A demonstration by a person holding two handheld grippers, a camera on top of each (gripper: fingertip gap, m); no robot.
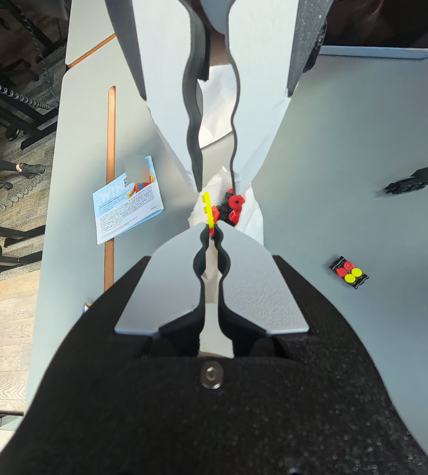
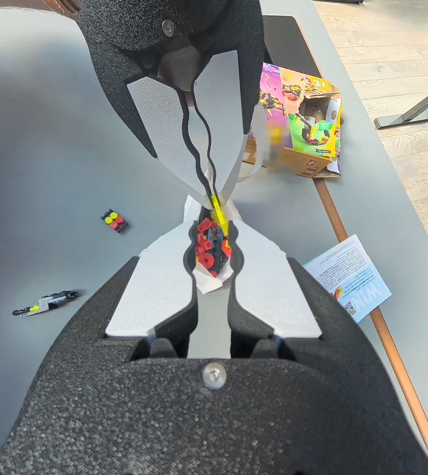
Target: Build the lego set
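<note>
My left gripper is shut on the end of a thin yellow plate, which stands on edge above an open white paper bag. The bag holds several loose red and black pieces. My right gripper comes in from the opposite side, open, its tips either side of the plate's far end and the pieces. In the right wrist view my right gripper is open over the pieces, and the left gripper pinches the yellow plate just beyond it.
On the grey table lie a small black block with red and yellow round tiles, a long black and yellow assembly, a blue leaflet and the torn set box. My left and right fingertips are right by each other.
</note>
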